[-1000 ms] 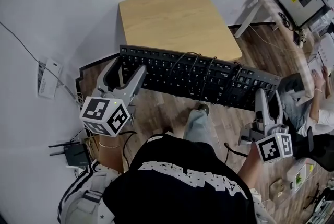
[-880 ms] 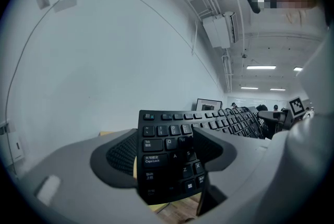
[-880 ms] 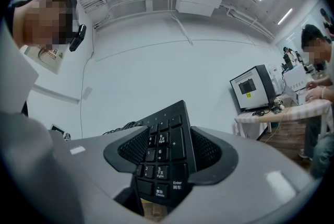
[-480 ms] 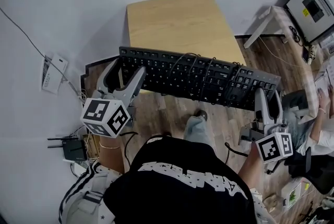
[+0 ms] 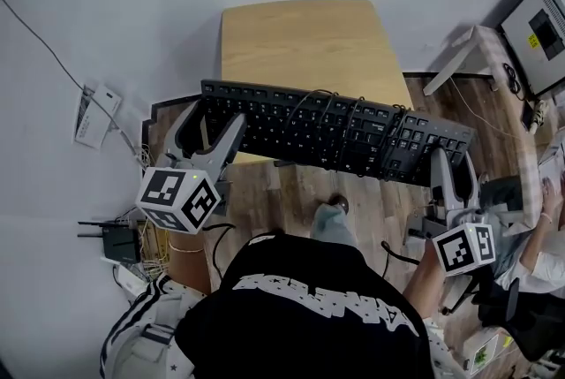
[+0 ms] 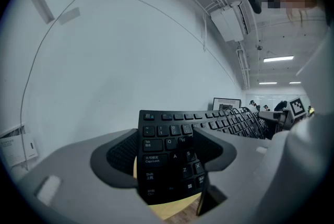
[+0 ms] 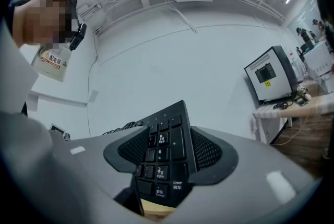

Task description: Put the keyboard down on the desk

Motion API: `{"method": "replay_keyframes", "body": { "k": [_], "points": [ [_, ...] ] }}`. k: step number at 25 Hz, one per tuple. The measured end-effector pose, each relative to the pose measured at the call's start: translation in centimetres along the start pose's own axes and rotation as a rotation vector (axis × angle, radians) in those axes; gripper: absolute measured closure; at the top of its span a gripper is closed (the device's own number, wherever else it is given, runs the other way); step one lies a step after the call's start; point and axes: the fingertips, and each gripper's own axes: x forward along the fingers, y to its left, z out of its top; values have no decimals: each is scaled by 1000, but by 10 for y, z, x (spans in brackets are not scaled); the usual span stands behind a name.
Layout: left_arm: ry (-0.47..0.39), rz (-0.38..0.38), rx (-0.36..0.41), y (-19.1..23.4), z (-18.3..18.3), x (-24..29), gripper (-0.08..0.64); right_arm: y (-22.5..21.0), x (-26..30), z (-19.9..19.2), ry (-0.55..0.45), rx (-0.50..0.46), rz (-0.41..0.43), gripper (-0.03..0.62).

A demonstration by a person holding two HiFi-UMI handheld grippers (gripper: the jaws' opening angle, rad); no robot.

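Two grippers carry the black keyboard (image 5: 335, 130) by its ends: the left gripper (image 5: 216, 117) has its fingers clamped on the Tab end, the right gripper (image 5: 452, 163) on the number pad. The keyboard hangs across the near edge of the counter (image 5: 305, 37).

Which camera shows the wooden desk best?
The head view: the desk shows most of its light wooden top there, with the keyboard crossing its near edge. Each gripper view shows only a sliver of wood beneath the keyboard end clamped in its jaws.
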Motion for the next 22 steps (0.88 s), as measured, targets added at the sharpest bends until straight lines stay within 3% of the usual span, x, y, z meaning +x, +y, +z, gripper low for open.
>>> {"method": "replay_keyframes", "body": {
  "k": [9,22],
  "points": [
    [-24,41,11,-1,1,-6,247,-5,9,-3,-9,-1,43,336],
    [-104,95,108,-11,16,-22,247,-13,10,-12,-113,42,139,336]
  ]
}}
